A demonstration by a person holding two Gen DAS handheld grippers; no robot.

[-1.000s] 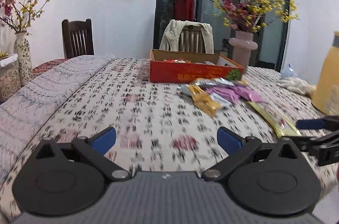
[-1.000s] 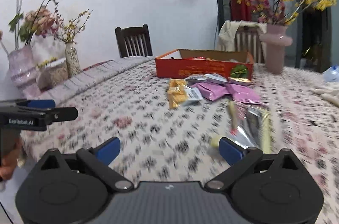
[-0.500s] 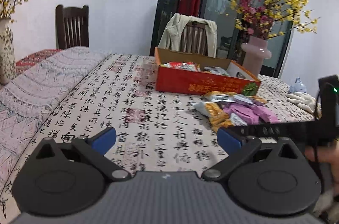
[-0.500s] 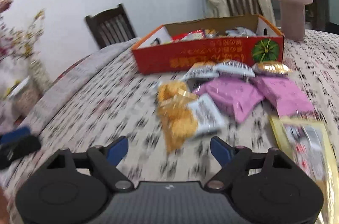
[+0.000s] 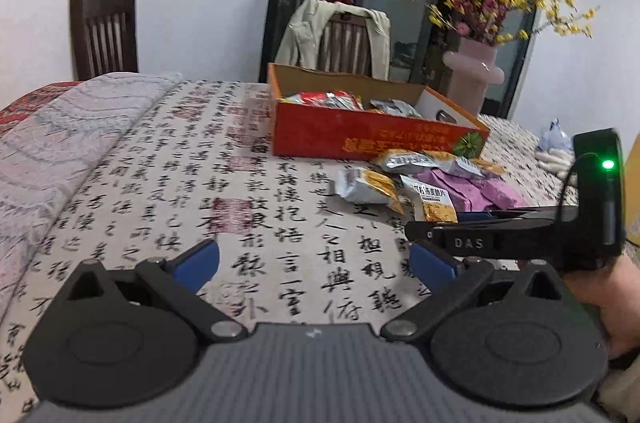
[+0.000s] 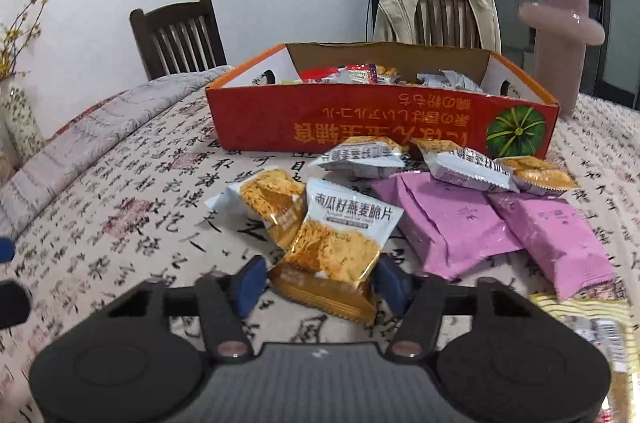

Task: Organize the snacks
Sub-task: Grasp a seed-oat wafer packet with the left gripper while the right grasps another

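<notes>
An orange cardboard box (image 6: 380, 129) holding several snack packets stands at the far side of the table; it also shows in the left wrist view (image 5: 372, 135). Loose packets lie in front of it: gold-and-white oat crisp packets (image 6: 340, 243) and purple packets (image 6: 452, 227). My right gripper (image 6: 320, 287) is down at the table with its blue pads on either side of the nearest gold-and-white packet, partly closed, contact unclear. My left gripper (image 5: 316, 263) is open and empty over bare cloth, left of the pile (image 5: 400, 183).
A calligraphy-print cloth (image 5: 200, 163) covers the table. A pink vase of flowers (image 6: 560, 35) stands behind the box on the right. Two wooden chairs (image 6: 180, 35) stand at the far side. A yellow flat packet (image 6: 592, 327) lies at the right.
My right gripper has moved forward and down to the snack pile, and its fingers have narrowed around the nearest packet. My left gripper has turned a little toward the box.
</notes>
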